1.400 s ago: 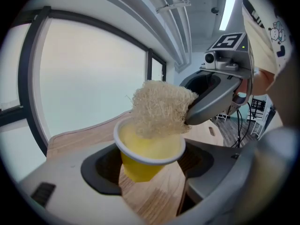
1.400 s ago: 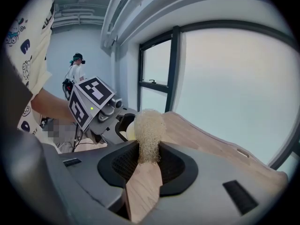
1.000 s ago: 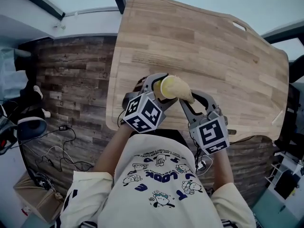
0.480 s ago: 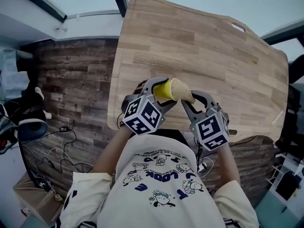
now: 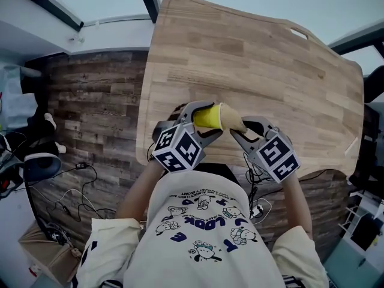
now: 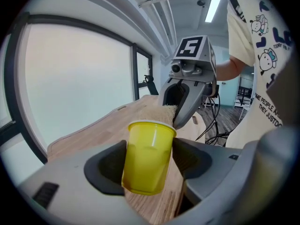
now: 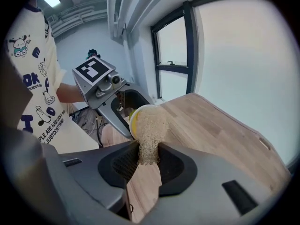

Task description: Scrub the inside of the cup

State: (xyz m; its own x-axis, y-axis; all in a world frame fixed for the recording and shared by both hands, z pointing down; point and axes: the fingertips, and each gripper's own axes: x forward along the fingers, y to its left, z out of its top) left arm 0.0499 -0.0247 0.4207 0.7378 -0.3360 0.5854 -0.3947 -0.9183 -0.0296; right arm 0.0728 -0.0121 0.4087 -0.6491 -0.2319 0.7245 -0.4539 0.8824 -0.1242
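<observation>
A yellow plastic cup point(image 5: 206, 116) lies sideways above the near edge of the wooden table point(image 5: 270, 71), gripped by its wall between the jaws of my left gripper point(image 5: 201, 117); those jaws have just been closing on it. My right gripper point(image 5: 241, 128) is shut on a tan loofah scrubber point(image 5: 231, 119), whose far end sits in the cup's mouth. The left gripper view shows the cup point(image 6: 146, 156) held between the pads, with the loofah point(image 6: 165, 112) at its rim. In the right gripper view the loofah point(image 7: 149, 135) runs from the jaws into the cup's rim point(image 7: 133, 119).
The table's near edge lies just below both grippers. Left of the table is dark plank floor point(image 5: 90, 113) with cables point(image 5: 78, 191), a shoe and bags. A person's printed white shirt point(image 5: 204, 233) fills the bottom of the head view.
The cup has tipped, so more of its yellow side shows. The right gripper has shifted a little to the right and its marker cube has turned. The left gripper has barely moved.
</observation>
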